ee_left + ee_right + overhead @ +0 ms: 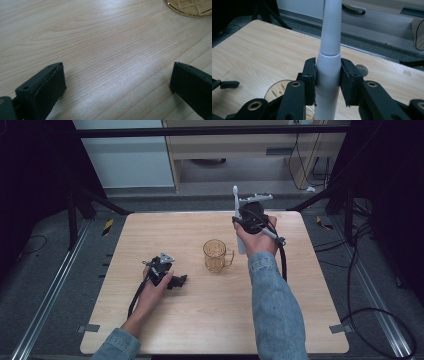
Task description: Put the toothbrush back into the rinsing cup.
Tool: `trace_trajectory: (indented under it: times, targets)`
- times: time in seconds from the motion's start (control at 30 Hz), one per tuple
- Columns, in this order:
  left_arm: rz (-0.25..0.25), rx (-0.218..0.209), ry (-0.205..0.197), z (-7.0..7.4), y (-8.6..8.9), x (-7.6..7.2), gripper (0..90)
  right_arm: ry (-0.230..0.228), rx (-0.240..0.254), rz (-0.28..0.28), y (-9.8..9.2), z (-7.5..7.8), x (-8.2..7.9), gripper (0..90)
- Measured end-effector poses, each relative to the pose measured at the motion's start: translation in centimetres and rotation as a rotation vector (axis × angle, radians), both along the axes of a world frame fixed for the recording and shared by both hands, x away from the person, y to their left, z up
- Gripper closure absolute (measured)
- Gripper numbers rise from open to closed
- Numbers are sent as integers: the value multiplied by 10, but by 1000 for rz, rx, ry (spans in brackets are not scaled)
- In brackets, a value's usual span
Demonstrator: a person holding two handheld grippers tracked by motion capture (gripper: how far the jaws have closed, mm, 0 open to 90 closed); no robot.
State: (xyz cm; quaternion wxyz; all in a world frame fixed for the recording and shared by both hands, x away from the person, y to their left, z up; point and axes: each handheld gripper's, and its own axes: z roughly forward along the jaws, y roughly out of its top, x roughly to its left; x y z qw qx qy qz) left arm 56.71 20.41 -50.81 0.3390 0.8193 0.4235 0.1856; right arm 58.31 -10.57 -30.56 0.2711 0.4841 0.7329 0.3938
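pale wood table (200,320) on grey floor (50,270), dark room
right gripper (245,220) clamps white toothbrush (329,70) upright near far edge, beside amber glass mug (216,255) at centre; left gripper (117,82) wide, nothing between

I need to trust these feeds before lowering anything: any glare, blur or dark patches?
High view: even light on the table, its surroundings nearly black, picture soft. Left gripper view: a pale sheen across the wood, the mug cut off at the top edge. Right gripper view: the white toothbrush sharp, its top washed out, floor behind soft.
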Motion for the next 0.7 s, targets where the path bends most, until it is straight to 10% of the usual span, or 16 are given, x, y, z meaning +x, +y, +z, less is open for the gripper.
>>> trace_trajectory:
  times: [0.7]
  targets:
    - [-1, 0, 1, 0, 0, 0, 0, -62, 35, 16, 23, -2, 14, 676]
